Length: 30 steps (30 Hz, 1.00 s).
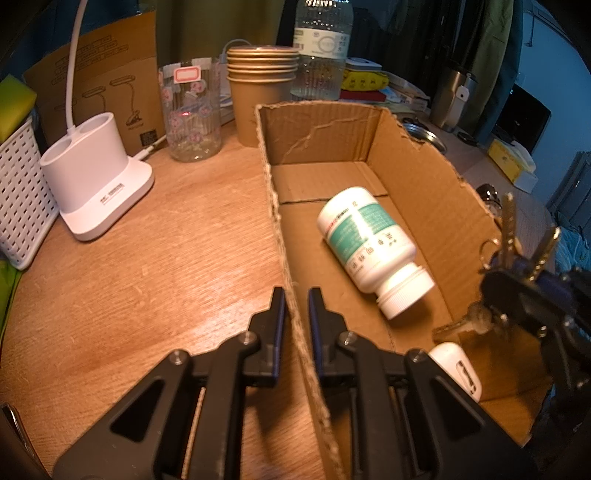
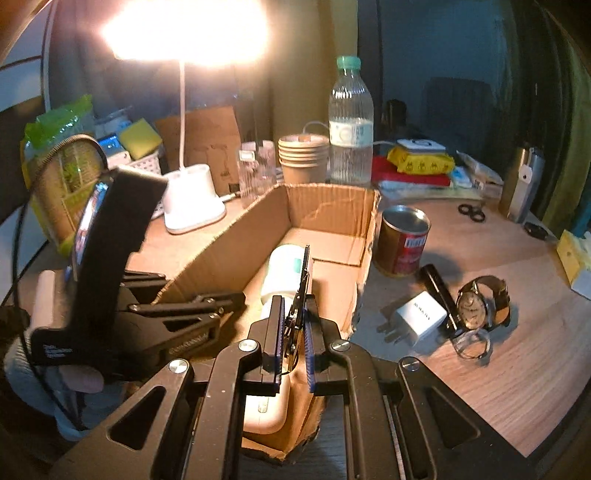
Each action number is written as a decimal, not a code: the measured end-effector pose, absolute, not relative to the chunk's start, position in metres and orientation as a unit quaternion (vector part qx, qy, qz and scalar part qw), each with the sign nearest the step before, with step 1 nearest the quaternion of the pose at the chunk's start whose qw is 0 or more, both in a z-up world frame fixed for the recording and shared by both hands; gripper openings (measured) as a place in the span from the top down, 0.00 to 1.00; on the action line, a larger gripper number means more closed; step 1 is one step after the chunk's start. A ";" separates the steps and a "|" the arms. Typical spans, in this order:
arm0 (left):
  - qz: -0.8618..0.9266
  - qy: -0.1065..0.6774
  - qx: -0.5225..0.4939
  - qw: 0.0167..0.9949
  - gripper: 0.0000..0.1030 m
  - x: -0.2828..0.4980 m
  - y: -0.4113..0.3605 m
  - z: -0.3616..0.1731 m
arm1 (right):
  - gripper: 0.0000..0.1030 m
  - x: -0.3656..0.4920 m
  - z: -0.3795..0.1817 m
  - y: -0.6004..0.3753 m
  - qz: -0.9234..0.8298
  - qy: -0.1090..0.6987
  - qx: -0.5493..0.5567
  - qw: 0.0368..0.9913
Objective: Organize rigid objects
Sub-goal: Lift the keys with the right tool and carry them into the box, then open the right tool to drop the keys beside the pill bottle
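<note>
Desk: wooden tabletop (image 1: 147, 266), warm brown grain.
Light: white desk lamp (image 2: 192, 206) lit, glaring overhead.
Backdrop: dark clothes hanging (image 1: 461, 44) behind; olive curtain (image 1: 207, 26) at back.

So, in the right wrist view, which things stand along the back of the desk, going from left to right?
White lamp base → clear glass → stack of paper cups → water bottle → yellow packet → steel flask.
</note>
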<state>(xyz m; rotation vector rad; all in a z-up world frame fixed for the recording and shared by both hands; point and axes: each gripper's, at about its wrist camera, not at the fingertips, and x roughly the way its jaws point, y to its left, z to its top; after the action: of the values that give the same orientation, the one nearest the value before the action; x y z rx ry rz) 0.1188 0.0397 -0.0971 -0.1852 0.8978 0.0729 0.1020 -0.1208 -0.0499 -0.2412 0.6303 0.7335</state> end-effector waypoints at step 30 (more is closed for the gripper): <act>0.037 0.430 -0.086 0.898 0.87 0.119 0.044 -0.096 | 0.61 0.101 -0.044 -0.122 0.343 0.308 -0.115 0.880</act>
<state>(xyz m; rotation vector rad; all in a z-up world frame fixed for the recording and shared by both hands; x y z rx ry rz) 0.1187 0.0444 -0.0961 -0.1775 0.8911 0.0776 0.1008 -0.1223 -0.0437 -0.2390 0.6426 0.7141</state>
